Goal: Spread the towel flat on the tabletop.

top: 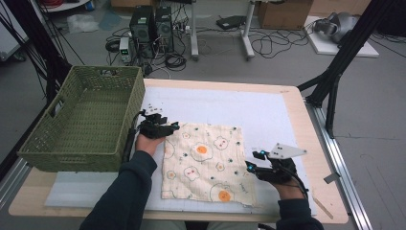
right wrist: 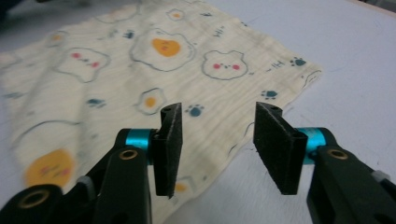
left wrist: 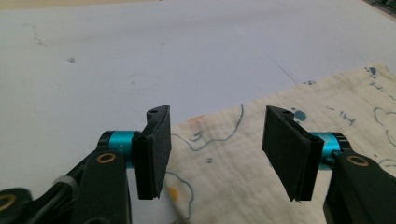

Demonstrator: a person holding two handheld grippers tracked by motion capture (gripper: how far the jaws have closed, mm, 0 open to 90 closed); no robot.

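High view, cloth: I see the printed cloth (top: 203,162) lying flat and near square on the white mat (top: 268,112), between my two hands, just right of the green woven basket (top: 84,120)
High view, left gripper: my left gripper (top: 168,127) sits at the cloth's far left corner, jaws apart, nothing gripped
High view, right gripper: my right gripper (top: 250,160) rests at the cloth's right edge, near its lower corner, jaws likewise released
High view, step in hand: I judge this to be folding the cloth or lifting it toward the basket; both pinches should land on edge fabric, level with each other, so the sheet rises without twisting
Left gripper view, jaws: I see the two black pads (left wrist: 153,151) standing wide, the cloth's corner (left wrist: 219,154) lying on the mat between them, untouched
Left gripper view, advice: I would lower until the pads bracket the hem, then close on one layer only
Left gripper view, material: thin, crinkled gauze weave, cream ground, blue outlines, an orange spot; limp, so it will drape and drag
Right gripper view, jaws: pads (right wrist: 170,149) open, the cloth's edge (right wrist: 243,140) running beneath the gap, not pinched
Right gripper view, material: soft rippled cotton printed with fried eggs, bear faces and paw marks; the mat is smooth and matt, the pads ribbed foam-like blocks
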